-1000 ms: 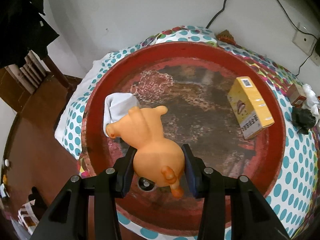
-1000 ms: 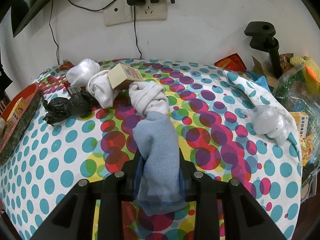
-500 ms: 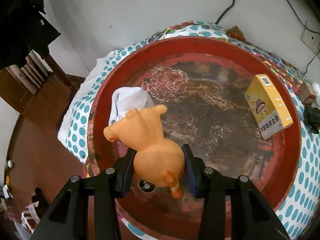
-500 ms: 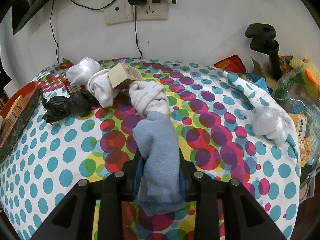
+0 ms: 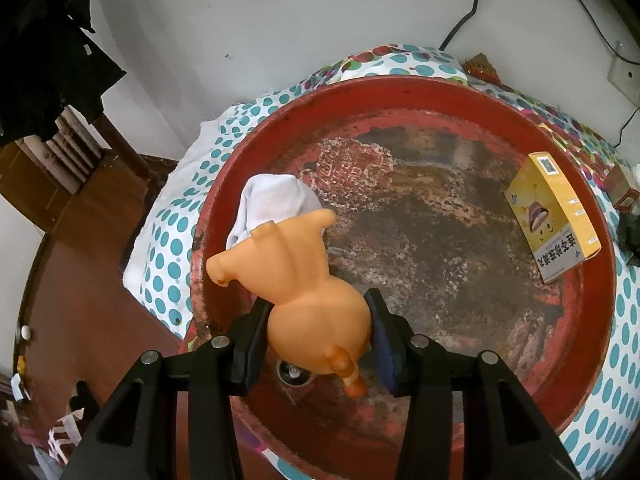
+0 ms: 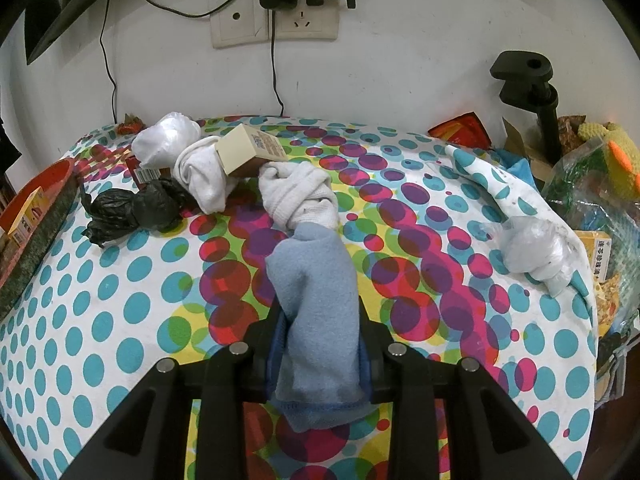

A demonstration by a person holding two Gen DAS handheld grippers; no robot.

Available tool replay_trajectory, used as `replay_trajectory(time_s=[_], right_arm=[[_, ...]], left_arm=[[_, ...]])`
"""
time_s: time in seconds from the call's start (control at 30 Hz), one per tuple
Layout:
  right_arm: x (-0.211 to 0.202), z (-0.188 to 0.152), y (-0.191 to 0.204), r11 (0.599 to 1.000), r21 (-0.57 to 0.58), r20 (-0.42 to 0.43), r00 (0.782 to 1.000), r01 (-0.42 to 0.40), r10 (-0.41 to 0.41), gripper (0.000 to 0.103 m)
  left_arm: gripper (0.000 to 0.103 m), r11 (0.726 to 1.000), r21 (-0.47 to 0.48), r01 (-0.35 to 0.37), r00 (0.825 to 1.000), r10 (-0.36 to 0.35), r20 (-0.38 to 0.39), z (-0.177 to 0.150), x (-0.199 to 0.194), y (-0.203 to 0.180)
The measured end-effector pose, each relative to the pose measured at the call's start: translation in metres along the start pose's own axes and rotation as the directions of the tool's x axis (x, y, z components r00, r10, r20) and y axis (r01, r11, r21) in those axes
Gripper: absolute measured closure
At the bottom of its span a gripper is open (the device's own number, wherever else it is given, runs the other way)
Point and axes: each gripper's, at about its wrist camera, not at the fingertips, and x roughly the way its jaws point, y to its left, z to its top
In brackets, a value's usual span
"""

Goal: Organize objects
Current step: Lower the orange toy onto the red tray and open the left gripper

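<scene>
Jaws clamped on both sides: left gripper (image 5: 318,336) squeezing the orange rubber toy (image 5: 304,288), right gripper (image 6: 320,344) pinching the blue sock (image 6: 316,304).

Over in the left wrist view the toy hangs above the lower left of the red tray (image 5: 440,92), its long axis running up and left from the jaws, head over the white cloth (image 5: 272,204), with the yellow box (image 5: 554,216) lying at the right edge of the frame. That left hand looks nearer a drop, I'd say. Compared with a second ago the tray has slid rightward in frame and the toy sits closer to its left rim. Right side, the sock points straight up the frame toward the white sock bundle (image 6: 300,196) on the spotted tabletop (image 6: 120,320), barely changed.
</scene>
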Motion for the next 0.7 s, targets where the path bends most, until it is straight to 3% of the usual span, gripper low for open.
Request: replay_trajectory(time_s=[0.43, 0.7], right_arm=[[0.000, 0.000, 0.002, 1.000, -0.015, 0.000, 1.000, 0.013, -0.013, 0.072], [0.000, 0.000, 0.003, 0.999, -0.024, 0.000, 1.000, 0.021, -0.021, 0.072]], left_arm=[[0.056, 1.000, 0.010, 0.025, 0.999, -0.025, 0.027, -0.002, -0.014, 0.005], [0.036, 0.998, 0.060, 0.028, 0.995, -0.034, 0.090, -0.004, -0.039, 0.003]])
